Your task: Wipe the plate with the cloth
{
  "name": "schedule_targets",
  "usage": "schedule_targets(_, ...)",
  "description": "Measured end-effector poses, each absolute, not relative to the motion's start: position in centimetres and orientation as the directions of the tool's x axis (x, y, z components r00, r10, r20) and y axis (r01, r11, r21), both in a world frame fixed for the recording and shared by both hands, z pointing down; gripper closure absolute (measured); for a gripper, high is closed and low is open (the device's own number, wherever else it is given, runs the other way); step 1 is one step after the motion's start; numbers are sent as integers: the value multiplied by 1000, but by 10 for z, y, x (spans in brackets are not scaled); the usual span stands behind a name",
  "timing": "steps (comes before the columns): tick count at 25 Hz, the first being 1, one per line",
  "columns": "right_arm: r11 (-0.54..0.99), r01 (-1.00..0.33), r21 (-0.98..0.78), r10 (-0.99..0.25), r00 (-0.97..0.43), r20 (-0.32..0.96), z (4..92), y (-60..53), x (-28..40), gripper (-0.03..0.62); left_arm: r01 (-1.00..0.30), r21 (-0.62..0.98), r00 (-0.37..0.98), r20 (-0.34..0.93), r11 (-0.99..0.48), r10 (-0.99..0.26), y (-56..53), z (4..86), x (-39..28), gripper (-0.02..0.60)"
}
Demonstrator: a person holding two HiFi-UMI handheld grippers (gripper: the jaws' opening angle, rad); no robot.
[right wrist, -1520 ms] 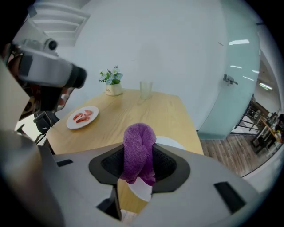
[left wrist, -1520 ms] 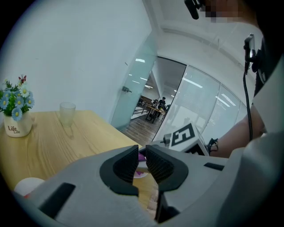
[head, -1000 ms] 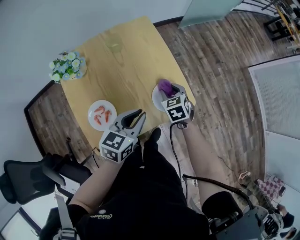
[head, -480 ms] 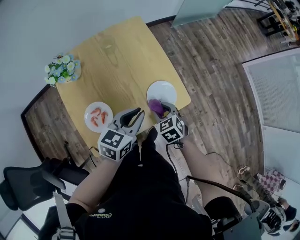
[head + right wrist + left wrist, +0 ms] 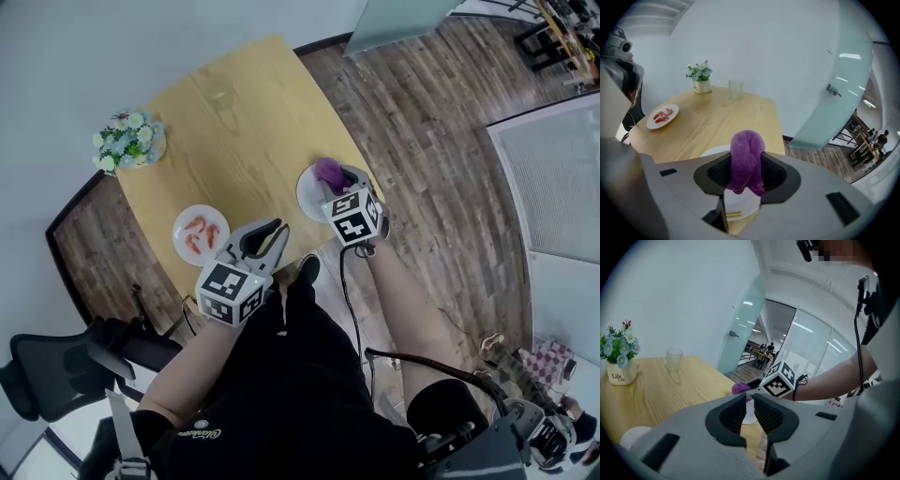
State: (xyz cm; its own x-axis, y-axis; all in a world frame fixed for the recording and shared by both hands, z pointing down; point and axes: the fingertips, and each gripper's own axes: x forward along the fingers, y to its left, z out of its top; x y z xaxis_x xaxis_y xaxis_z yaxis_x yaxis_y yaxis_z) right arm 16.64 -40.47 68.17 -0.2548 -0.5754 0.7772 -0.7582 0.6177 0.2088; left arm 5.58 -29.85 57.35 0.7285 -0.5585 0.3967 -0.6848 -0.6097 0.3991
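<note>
A white plate (image 5: pixel 309 194) sits at the table's right front corner, and in the right gripper view it lies just under the jaws (image 5: pixel 740 202). My right gripper (image 5: pixel 337 180) is shut on a bunched purple cloth (image 5: pixel 746 164), which rests over the plate. In the head view the cloth (image 5: pixel 329 172) shows above the plate's far half. My left gripper (image 5: pixel 266 232) hovers off the table's front edge. Its jaws (image 5: pixel 749 396) are almost together with nothing between them. Past those jaws, the left gripper view shows the cloth (image 5: pixel 739 388).
A second white plate with shrimp (image 5: pixel 200 232) lies at the front left of the wooden table (image 5: pixel 244 141). A flower pot (image 5: pixel 127 141) stands at the far left and a clear glass (image 5: pixel 222 94) at the back. An office chair (image 5: pixel 56 370) is behind me on the left.
The right gripper drew the cloth to the plate's near edge half a second ago, then pushed it back across the plate. The left gripper has barely moved.
</note>
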Motion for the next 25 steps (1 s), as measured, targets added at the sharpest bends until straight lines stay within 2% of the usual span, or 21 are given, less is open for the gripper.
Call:
schedule_targets(4, 627, -733, 265, -569, -199, 798, 690, -422, 176, 441, -692, 401, 721, 407, -600, -561, -296, 577, 51, 528)
schedule_targets(8, 632, -731, 257, -559, -201, 804, 694, -418, 178, 441, -697, 401, 717, 409, -595, -564, -295, 577, 50, 528)
schedule_targets(25, 699, -709, 89, -460, -352, 815, 692, -313, 149, 441, -663, 402, 747, 397, -631, -533, -308, 577, 71, 528)
